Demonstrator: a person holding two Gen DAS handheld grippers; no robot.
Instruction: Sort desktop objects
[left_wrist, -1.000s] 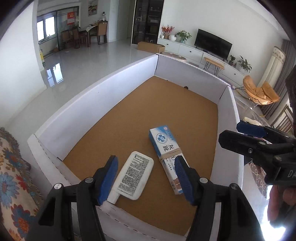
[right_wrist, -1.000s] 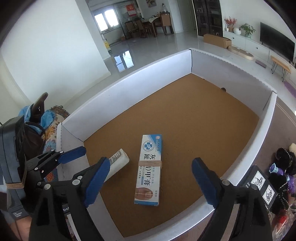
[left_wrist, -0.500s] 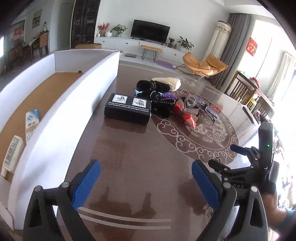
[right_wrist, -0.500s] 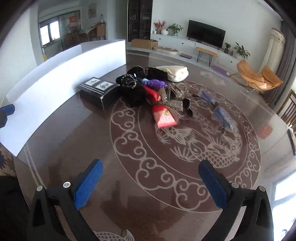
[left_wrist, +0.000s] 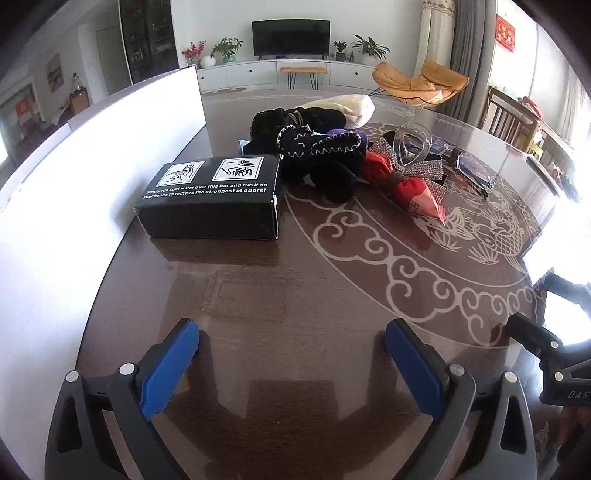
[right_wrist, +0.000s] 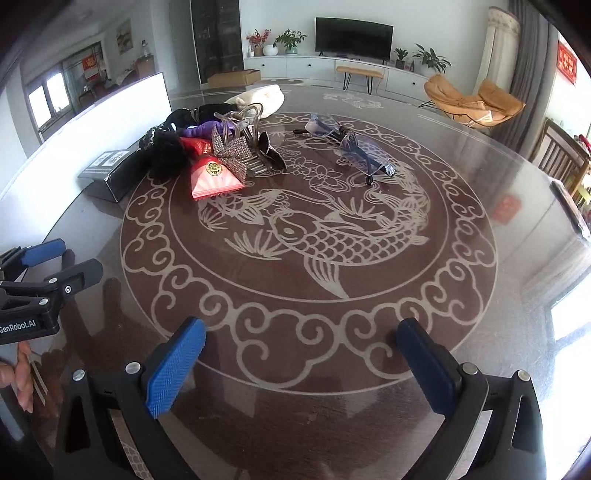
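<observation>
jaws wide over bare table (right_wrist: 461, 258)

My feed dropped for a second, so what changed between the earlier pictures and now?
Both grippers swung away from the white bin and now face the pile on the table: black box, red packet, glasses. Left gripper and right gripper remain open and empty; nothing grasped.

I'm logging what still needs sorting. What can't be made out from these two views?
- Sorting bin contents: left wrist view, hidden behind its white wall.
- Purple item: right wrist view, buried under the rhinestone bow clip; type unclear.
- Black box: right wrist view, label too small.
- Right gripper: left wrist view, cut by the edge.
</observation>
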